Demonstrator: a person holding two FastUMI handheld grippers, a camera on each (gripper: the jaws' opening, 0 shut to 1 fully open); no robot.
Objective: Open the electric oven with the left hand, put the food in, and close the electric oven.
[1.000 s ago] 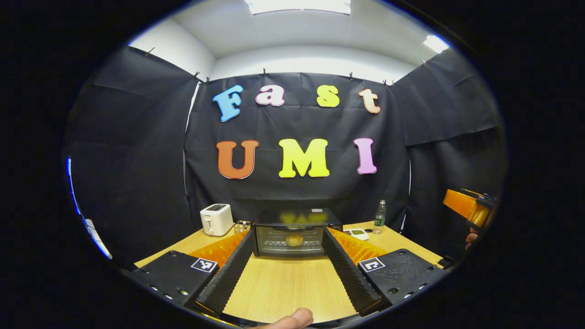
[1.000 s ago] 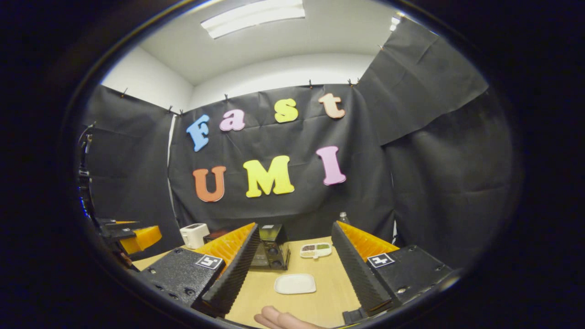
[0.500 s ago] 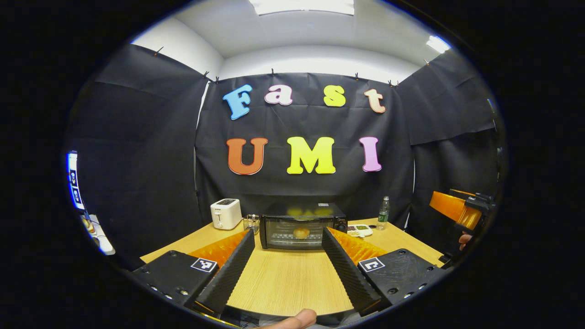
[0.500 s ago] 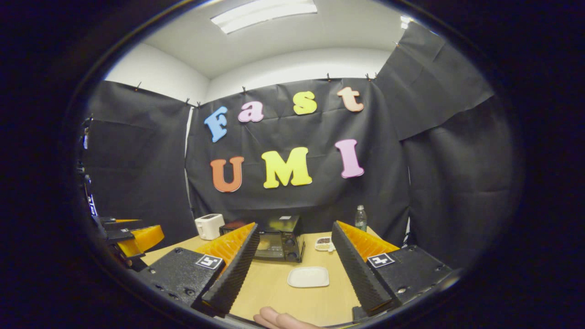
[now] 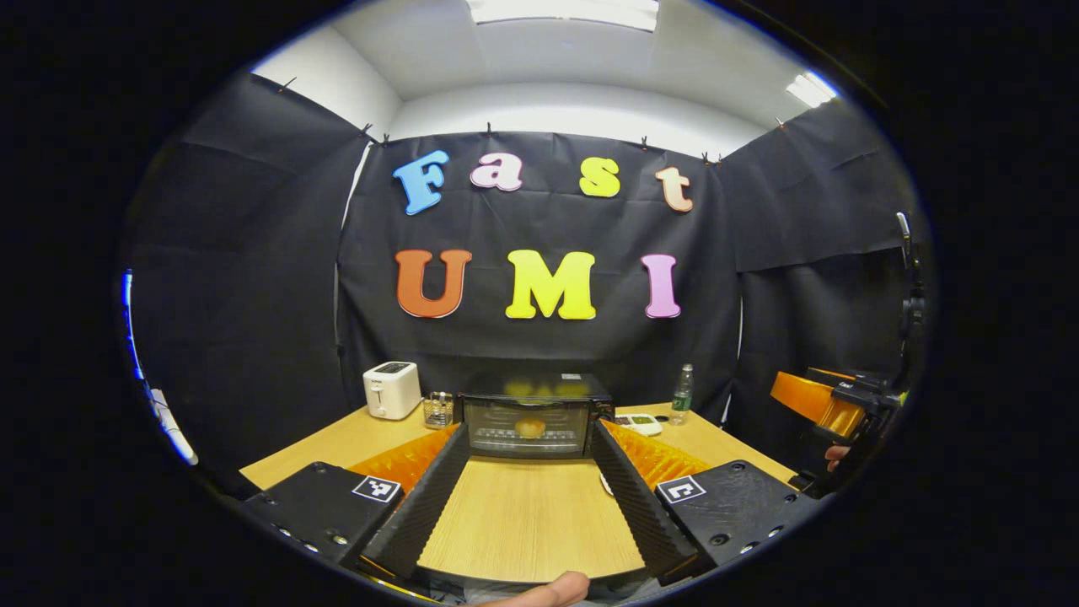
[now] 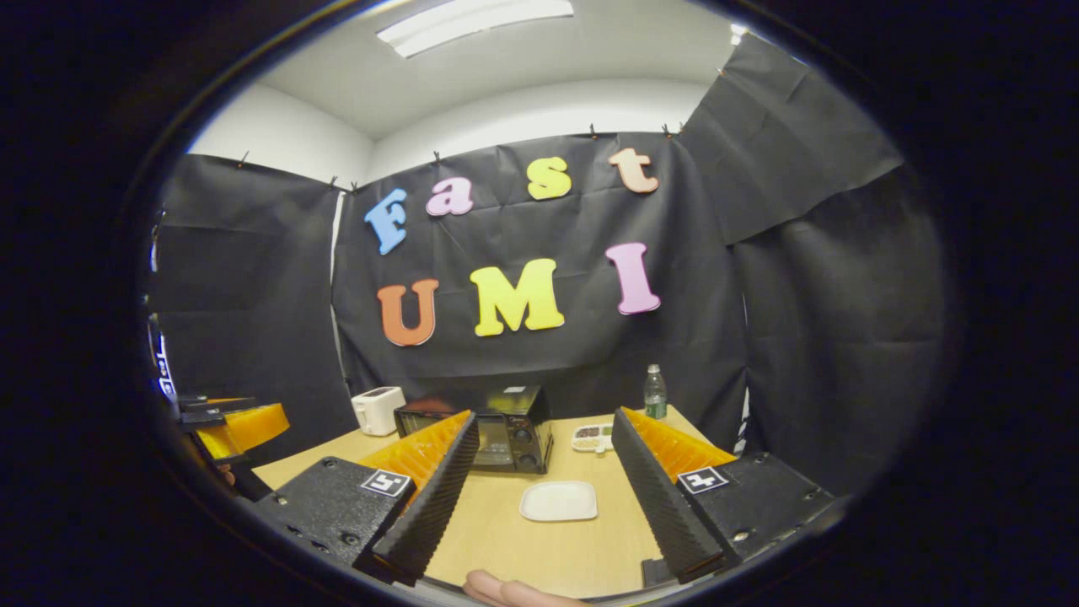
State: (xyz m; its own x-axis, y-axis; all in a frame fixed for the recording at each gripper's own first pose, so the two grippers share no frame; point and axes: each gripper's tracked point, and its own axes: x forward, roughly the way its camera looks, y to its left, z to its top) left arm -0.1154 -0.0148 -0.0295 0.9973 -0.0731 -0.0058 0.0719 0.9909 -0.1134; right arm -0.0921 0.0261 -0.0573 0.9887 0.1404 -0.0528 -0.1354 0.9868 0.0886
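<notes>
Left gripper and right gripper both gape wide, holding nothing.

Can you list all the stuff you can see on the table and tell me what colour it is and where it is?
oven: 1, black, back middle of the table, door shut
food: 1, golden, inside the oven behind the glass
toaster: 1, white, left of the oven
rack: 1, wire, between toaster and oven
bottle: 1, clear with green label, back right
dish: 1, white, divided, right of the oven
plate: 1, white, bare, in front of the oven
table: 1, light wood
left gripper: jaws open, holding nothing
right gripper: jaws open, holding nothing
</notes>
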